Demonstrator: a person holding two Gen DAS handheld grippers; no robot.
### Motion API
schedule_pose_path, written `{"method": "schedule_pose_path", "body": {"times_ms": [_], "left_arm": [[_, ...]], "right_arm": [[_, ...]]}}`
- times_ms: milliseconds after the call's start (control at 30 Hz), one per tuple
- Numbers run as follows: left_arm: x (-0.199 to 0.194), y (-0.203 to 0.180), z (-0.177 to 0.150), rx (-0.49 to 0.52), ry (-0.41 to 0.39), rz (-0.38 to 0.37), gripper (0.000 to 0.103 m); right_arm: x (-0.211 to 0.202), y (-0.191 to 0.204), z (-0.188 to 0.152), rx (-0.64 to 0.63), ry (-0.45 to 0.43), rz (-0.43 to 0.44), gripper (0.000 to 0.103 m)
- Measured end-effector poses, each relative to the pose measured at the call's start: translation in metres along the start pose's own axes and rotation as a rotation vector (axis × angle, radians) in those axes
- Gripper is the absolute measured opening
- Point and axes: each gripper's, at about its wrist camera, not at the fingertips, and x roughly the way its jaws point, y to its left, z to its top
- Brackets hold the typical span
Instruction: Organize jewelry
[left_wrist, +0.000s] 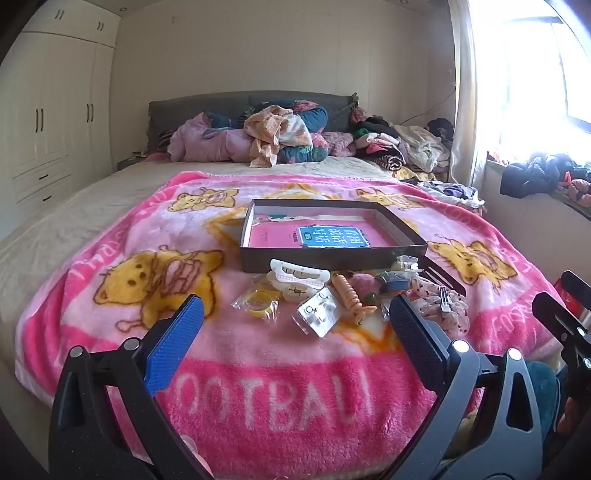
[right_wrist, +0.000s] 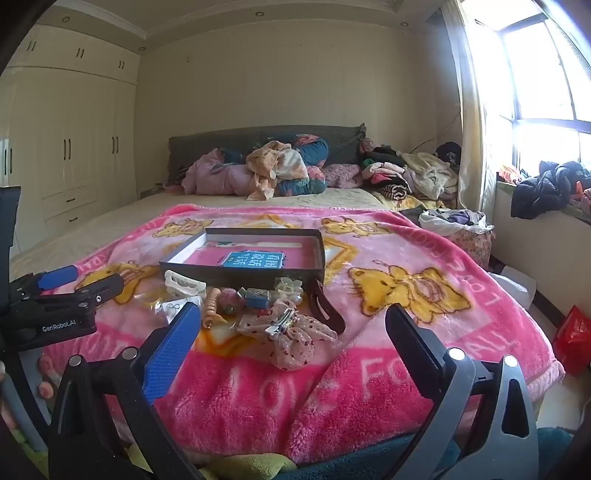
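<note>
On the bed, a pink fleece blanket (left_wrist: 258, 369) with yellow bears covers the foot end, and the jewelry lies in a loose heap on it near the foot edge. A shallow dark box (left_wrist: 332, 254) sits just behind the heap, toward the headboard, with a pink book (left_wrist: 325, 236) flat inside it.

Touching the box's near wall is a white claw clip (left_wrist: 299, 278). Just in front of that lie a small clear bag with a yellow ring (left_wrist: 260, 302), a clear packet of earrings (left_wrist: 319, 312) and an orange spiral hair tie (left_wrist: 349, 295). Toward the window-side edge of the bed rests a dotted pink scrunchie (right_wrist: 291, 338) with a metal snap clip (right_wrist: 280, 323) on top of it, and a dark brown hair clip (right_wrist: 325, 306) beside it.

The left tongs (left_wrist: 295, 321) hover over the blanket in front of the heap, spread wide and holding nothing. The right tongs (right_wrist: 291, 332) are likewise spread wide and empty, framing the scrunchie.

Piled clothes (right_wrist: 280, 170) crowd the headboard end.
</note>
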Motion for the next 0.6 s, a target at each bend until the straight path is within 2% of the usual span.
{"method": "schedule_pose_path", "body": {"times_ms": [600], "left_arm": [[0.0015, 0.0013, 0.0016, -0.009, 0.003, -0.007, 0.092]], "right_arm": [[-0.0004, -0.0022, 0.0001, 0.014, -0.001, 0.005, 0.097]]}}
